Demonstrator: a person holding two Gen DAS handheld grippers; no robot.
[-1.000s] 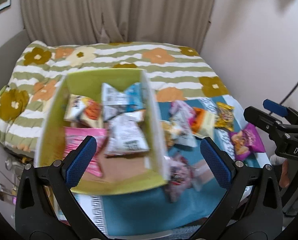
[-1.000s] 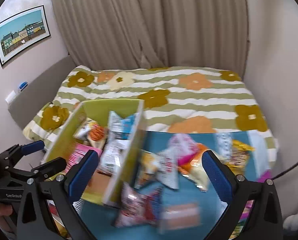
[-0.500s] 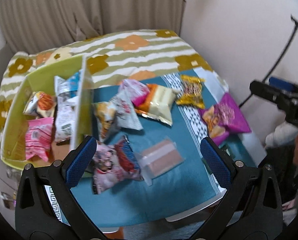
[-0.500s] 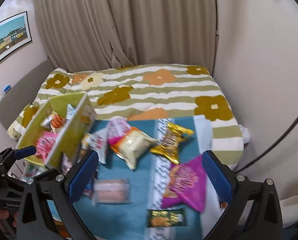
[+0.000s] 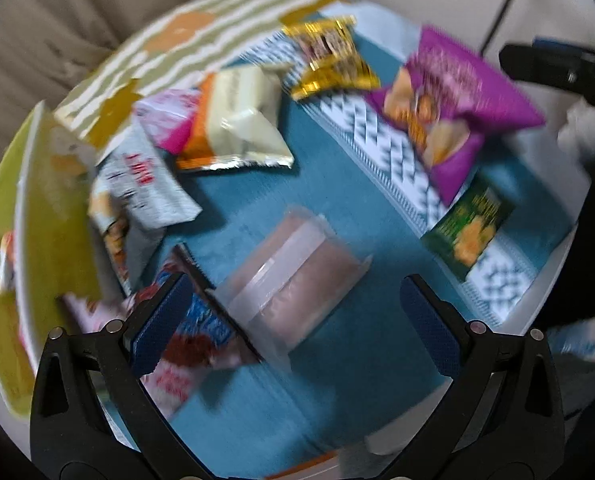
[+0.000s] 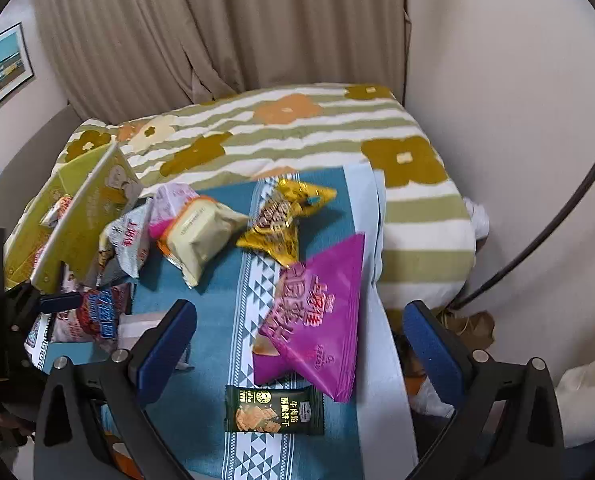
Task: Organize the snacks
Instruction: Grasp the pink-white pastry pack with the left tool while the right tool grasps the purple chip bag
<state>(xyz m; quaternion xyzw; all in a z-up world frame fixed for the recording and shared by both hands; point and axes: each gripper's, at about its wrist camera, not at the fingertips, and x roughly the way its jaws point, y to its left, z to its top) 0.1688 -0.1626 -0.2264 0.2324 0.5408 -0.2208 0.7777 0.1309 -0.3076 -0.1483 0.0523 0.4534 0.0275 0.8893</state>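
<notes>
Snack packets lie on a teal cloth (image 5: pixel 337 184) over a small table. My left gripper (image 5: pixel 295 322) is open and empty, low over a clear pack of pink wafers (image 5: pixel 289 280), with a red and blue packet (image 5: pixel 193 332) by its left finger. My right gripper (image 6: pixel 299 346) is open and empty above a purple bag (image 6: pixel 317 308) and a dark green cracker packet (image 6: pixel 273 410). A gold packet (image 6: pixel 281 216), a cream and orange bag (image 6: pixel 201 236) and a grey packet (image 6: pixel 127 244) lie further back. The green box (image 6: pixel 85 216) stands at the left with packets inside.
A bed with a flowered striped cover (image 6: pixel 297 132) lies behind the table, with curtains (image 6: pixel 217 28) beyond. A wall (image 6: pixel 517 120) and a dark cable (image 6: pixel 557 220) are on the right. The table's near edge (image 5: pixel 377 444) is close below the left gripper.
Both grippers have swung right, away from the green box and toward the loose packets. The left one has dropped close over the wafer pack. Both stay open.
</notes>
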